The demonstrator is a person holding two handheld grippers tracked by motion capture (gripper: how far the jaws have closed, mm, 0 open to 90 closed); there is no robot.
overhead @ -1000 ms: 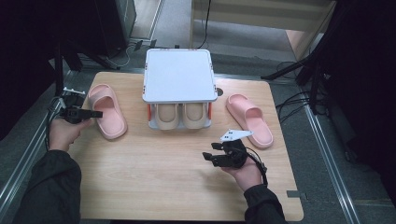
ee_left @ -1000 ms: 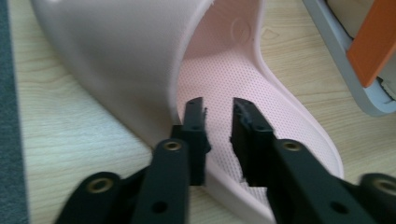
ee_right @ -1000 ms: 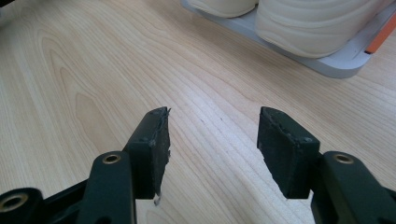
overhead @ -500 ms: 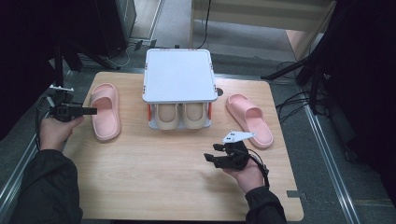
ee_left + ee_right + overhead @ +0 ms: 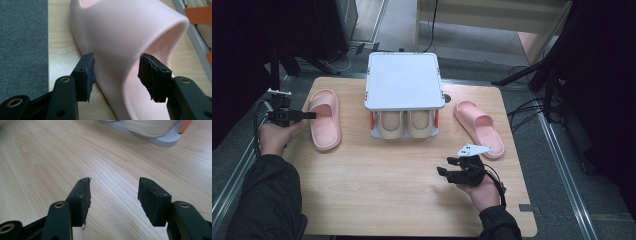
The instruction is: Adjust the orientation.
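Grasp step: left claw [image 5: 116, 75] open, jaws straddling the pink slipper [image 5: 130, 45] strap near the surface's left edge; next, close. Right claw [image 5: 113, 200] open, idle.

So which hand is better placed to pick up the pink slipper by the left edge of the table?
Left. The left gripper already straddles that pink slipper with open jaws, while the right gripper is open over bare table.

a grey rack [image 5: 402, 82] with a flat lid stood mid-table, beige shoes [image 5: 404, 123] tucked under it, a second pink slipper [image 5: 478, 127] lay to its right, wooden table [image 5: 377, 190], dark cables [image 5: 522, 107] beyond
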